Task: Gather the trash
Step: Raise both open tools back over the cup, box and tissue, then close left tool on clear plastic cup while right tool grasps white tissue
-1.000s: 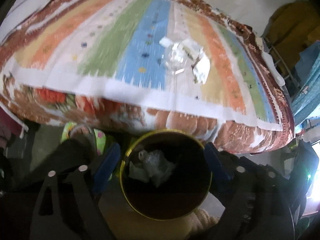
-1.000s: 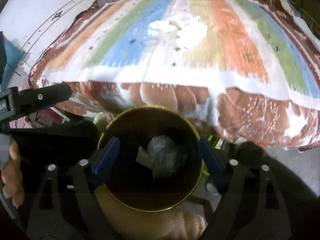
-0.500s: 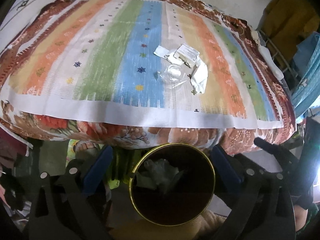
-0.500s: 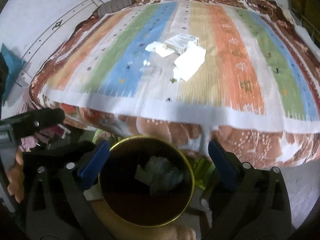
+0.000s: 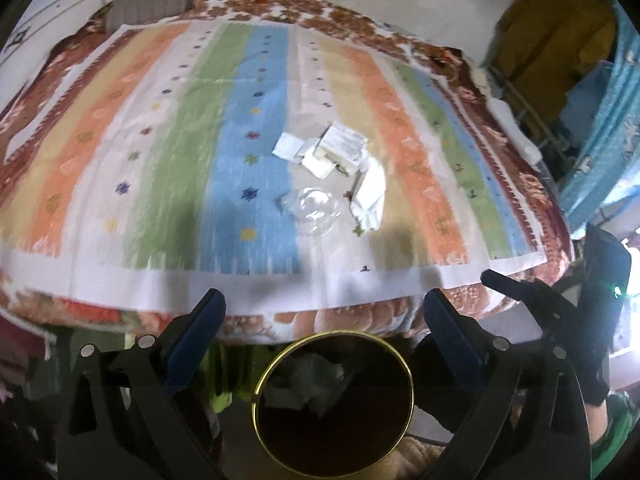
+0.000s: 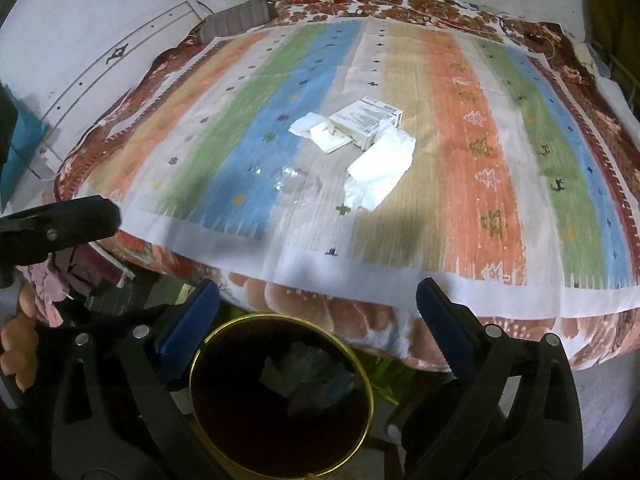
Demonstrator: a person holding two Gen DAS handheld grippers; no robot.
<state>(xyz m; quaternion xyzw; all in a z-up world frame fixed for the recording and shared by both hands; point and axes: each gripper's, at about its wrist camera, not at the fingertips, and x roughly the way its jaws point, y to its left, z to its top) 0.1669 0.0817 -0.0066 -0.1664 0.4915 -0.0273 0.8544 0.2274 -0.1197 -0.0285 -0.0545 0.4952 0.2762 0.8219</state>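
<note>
A dark round bin with a gold rim (image 5: 334,400) (image 6: 280,394) stands below the bed's near edge, with crumpled trash inside. On the striped bedspread (image 5: 160,160) (image 6: 480,160) lie a white tissue (image 5: 370,194) (image 6: 380,172), a small carton (image 5: 344,142) (image 6: 366,120), white paper scraps (image 5: 288,144) (image 6: 308,126) and a clear plastic cup (image 5: 316,210) (image 6: 296,186). My left gripper (image 5: 324,308) is open and empty above the bin. My right gripper (image 6: 318,300) is open and empty above the bin.
A grey pillow (image 5: 148,8) (image 6: 236,18) lies at the bed's far left corner. A yellow cloth (image 5: 556,36) and blue fabric (image 5: 608,128) hang at the right. The other gripper shows at each view's side (image 5: 560,300) (image 6: 56,228).
Both grippers have risen and pulled back from the bin, which now sits lower and smaller in both views. More of the bedspread and its trash shows.
</note>
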